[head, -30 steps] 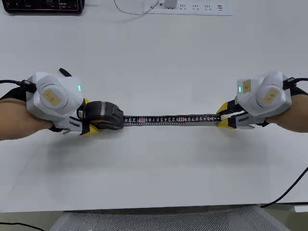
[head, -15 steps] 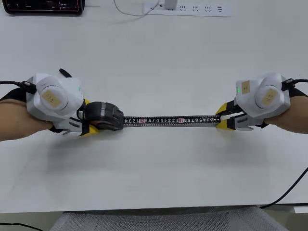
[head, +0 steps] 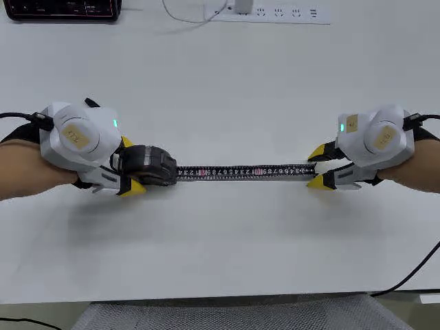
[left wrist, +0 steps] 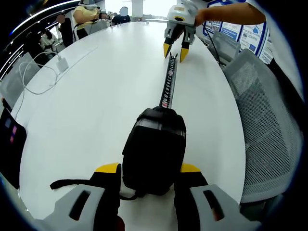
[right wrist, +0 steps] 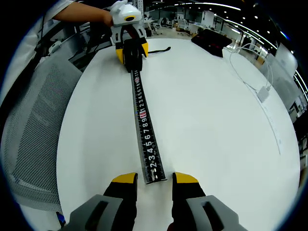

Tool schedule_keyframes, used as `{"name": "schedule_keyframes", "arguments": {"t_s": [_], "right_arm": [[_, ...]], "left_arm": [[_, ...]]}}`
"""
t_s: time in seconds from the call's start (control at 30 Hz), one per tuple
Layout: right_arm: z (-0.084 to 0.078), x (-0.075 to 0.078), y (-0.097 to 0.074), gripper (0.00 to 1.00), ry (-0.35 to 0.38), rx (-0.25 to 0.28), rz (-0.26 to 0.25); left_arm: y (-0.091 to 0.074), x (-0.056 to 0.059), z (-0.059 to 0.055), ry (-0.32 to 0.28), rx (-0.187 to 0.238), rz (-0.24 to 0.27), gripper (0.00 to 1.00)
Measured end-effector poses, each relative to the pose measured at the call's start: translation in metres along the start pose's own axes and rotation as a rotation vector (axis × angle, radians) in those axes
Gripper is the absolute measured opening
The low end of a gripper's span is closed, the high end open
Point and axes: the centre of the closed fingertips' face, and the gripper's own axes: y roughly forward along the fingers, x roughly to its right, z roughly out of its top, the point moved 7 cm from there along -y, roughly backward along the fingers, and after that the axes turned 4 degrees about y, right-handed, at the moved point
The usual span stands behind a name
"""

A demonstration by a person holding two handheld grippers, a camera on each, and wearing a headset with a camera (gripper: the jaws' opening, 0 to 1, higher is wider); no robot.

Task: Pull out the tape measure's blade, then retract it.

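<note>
A black tape measure case (head: 148, 165) lies on the white table (head: 220, 82), and my left gripper (head: 132, 166) is shut on its sides. In the left gripper view the case (left wrist: 154, 149) sits between my yellow-tipped fingers (left wrist: 109, 169). The blade (head: 240, 170) lies flat, stretched rightward to my right gripper (head: 316, 168). In the right gripper view the blade's end (right wrist: 154, 177) rests between the jaws of my right gripper (right wrist: 155, 179), which stands open and touches neither edge. The case (right wrist: 131, 50) shows far off at the blade's other end.
A white power strip (head: 268, 10) and a dark device (head: 62, 7) lie along the table's far edge. A black cable (head: 412, 268) runs off the near right corner. A grey mesh chair (head: 234, 313) stands under the near edge.
The right gripper's jaws have spread apart and let go of the blade's end. The left gripper still holds the case in place.
</note>
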Motion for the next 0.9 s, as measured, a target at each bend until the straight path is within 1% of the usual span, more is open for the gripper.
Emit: {"name": "schedule_keyframes", "arguments": {"t_s": [0.03, 0.17, 0.27, 0.43, 0.5, 0.57, 0.6, 0.63, 0.67, 0.7, 0.73, 0.77, 0.83, 0.9], "right_arm": [[0.002, 0.0, -0.001, 0.26, 0.032, 0.023, 0.002], [0.004, 0.0, -0.004, 0.3, 0.061, 0.044, 0.0], [0.006, -0.001, -0.004, 0.32, 0.09, 0.062, 0.003], [0.007, -0.002, -0.003, 0.32, 0.09, 0.063, -0.001], [0.007, -0.002, -0.004, 0.32, 0.094, 0.069, -0.005], [0.008, -0.003, -0.006, 0.33, 0.108, 0.086, -0.015], [0.009, -0.004, -0.009, 0.33, 0.109, 0.104, -0.034], [0.01, -0.004, -0.01, 0.33, 0.117, 0.119, -0.046], [0.011, -0.005, -0.011, 0.34, 0.135, 0.135, -0.059], [0.012, -0.007, -0.013, 0.35, 0.148, 0.148, -0.064], [0.011, -0.008, -0.014, 0.35, 0.152, 0.151, -0.072], [0.011, -0.01, -0.016, 0.35, 0.161, 0.158, -0.084], [0.011, -0.013, -0.017, 0.38, 0.185, 0.17, -0.084], [0.011, -0.018, -0.018, 0.39, 0.187, 0.173, -0.091]], "left_arm": [[0.0, 0.0, 0.0, 0.005, -0.002, 0.004, 0.39], [-0.001, -0.001, 0.002, -0.004, 0.008, 0.016, 0.44], [-0.005, -0.003, 0.004, -0.029, 0.033, 0.018, 0.46], [-0.007, -0.002, 0.005, -0.032, 0.035, 0.025, 0.47], [-0.01, -0.003, 0.006, -0.039, 0.044, 0.032, 0.47], [-0.014, -0.004, 0.007, -0.061, 0.058, 0.043, 0.48], [-0.017, -0.004, 0.007, -0.09, 0.073, 0.042, 0.48], [-0.018, -0.004, 0.007, -0.104, 0.076, 0.054, 0.49], [-0.02, -0.005, 0.005, -0.112, 0.07, 0.072, 0.51], [-0.023, -0.003, 0.004, -0.109, 0.068, 0.076, 0.53], [-0.025, -0.001, 0.003, -0.113, 0.07, 0.082, 0.54], [-0.027, 0.0, 0.002, -0.129, 0.084, 0.093, 0.55], [-0.03, 0.002, 0.001, -0.146, 0.092, 0.1, 0.56], [-0.034, 0.005, -0.001, -0.161, 0.1, 0.105, 0.57]]}}
